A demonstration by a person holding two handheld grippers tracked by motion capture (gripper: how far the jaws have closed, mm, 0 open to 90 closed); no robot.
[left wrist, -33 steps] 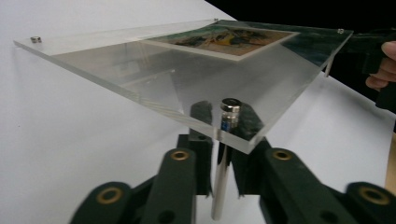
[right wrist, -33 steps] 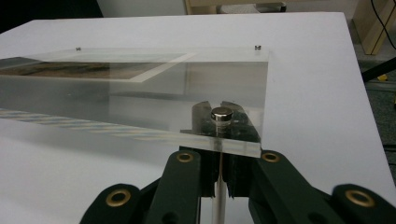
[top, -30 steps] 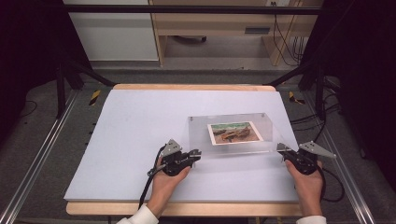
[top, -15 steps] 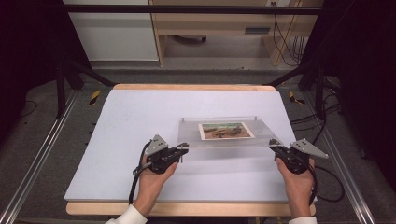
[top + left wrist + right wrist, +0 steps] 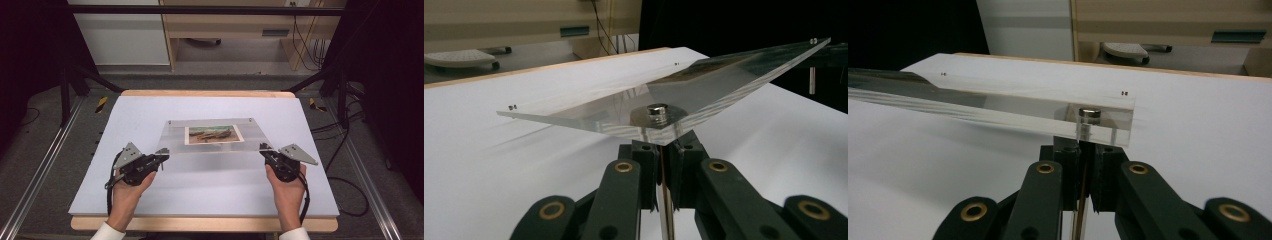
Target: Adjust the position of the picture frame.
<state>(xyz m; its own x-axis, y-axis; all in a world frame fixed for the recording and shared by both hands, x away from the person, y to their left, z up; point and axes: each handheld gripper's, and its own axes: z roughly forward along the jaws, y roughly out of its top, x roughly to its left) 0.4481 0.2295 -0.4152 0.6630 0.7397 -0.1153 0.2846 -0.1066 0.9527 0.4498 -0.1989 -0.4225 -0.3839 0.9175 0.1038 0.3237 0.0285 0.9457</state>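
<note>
Clamped tight in both pairs of jaws: the near corners of a clear picture frame (image 5: 210, 137), one standoff post per side. Left gripper (image 5: 163, 156) closed on the post under the frame's near left corner, jaws pressed together around it, just below the round metal cap (image 5: 657, 110) sitting on top of the pane. Right gripper (image 5: 264, 150) closed the same way on the post at the near right corner, directly under its own cap (image 5: 1089, 113). Frame held off the worktop (image 5: 150, 115), spanning the gap between the two grippers, near edge at the jaws, far edge beyond them and higher in the left gripper view. Between the clear panes, beyond the jaws, a printed photo (image 5: 214, 134) in browns and greens, roughly midway between the grippers. Small screws at the far corners (image 5: 513, 106). Below the frame, white worktop with a wooden rim, shadow of the pane falling on it. Behind each gripper, a hand (image 5: 125, 192) gripping the body, cable trailing back toward the near edge.
</note>
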